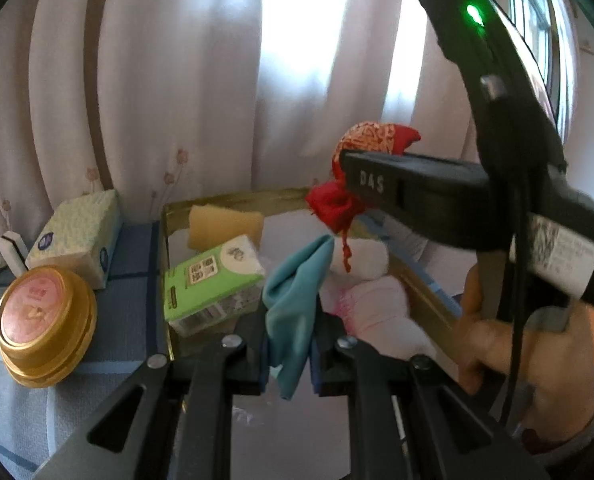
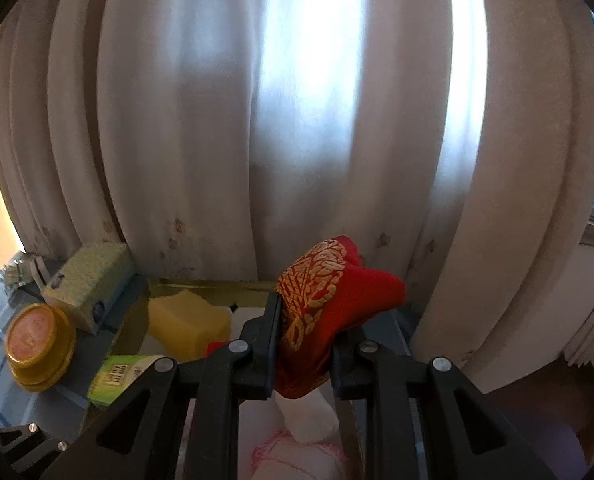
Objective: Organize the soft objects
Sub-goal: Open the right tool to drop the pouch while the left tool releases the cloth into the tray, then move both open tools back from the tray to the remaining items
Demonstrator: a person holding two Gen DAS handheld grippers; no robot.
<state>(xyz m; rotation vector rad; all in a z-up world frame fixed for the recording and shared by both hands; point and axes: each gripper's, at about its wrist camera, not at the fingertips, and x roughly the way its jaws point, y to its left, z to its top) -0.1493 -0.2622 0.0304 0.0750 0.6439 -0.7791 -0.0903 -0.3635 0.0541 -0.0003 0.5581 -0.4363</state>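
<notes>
My left gripper (image 1: 291, 320) is shut on a teal cloth (image 1: 293, 300) that hangs between its fingers above the near end of a gold-rimmed box (image 1: 233, 198). My right gripper (image 2: 303, 336) is shut on a red pouch with gold pattern (image 2: 329, 292), held above the same box (image 2: 201, 285). In the left wrist view the right gripper (image 1: 353, 180) comes in from the right with the red pouch (image 1: 373, 138) and its tassel over the box. In the box lie a yellow sponge (image 1: 223, 224), a green tissue pack (image 1: 213, 276) and white and pink soft items (image 1: 369, 300).
A round gold tin (image 1: 43, 318) and a pale green tissue box (image 1: 79, 234) stand left of the gold box on a blue checked cloth (image 1: 129, 264). Pale curtains (image 1: 217, 80) hang close behind. A hand (image 1: 533, 340) holds the right gripper's handle at right.
</notes>
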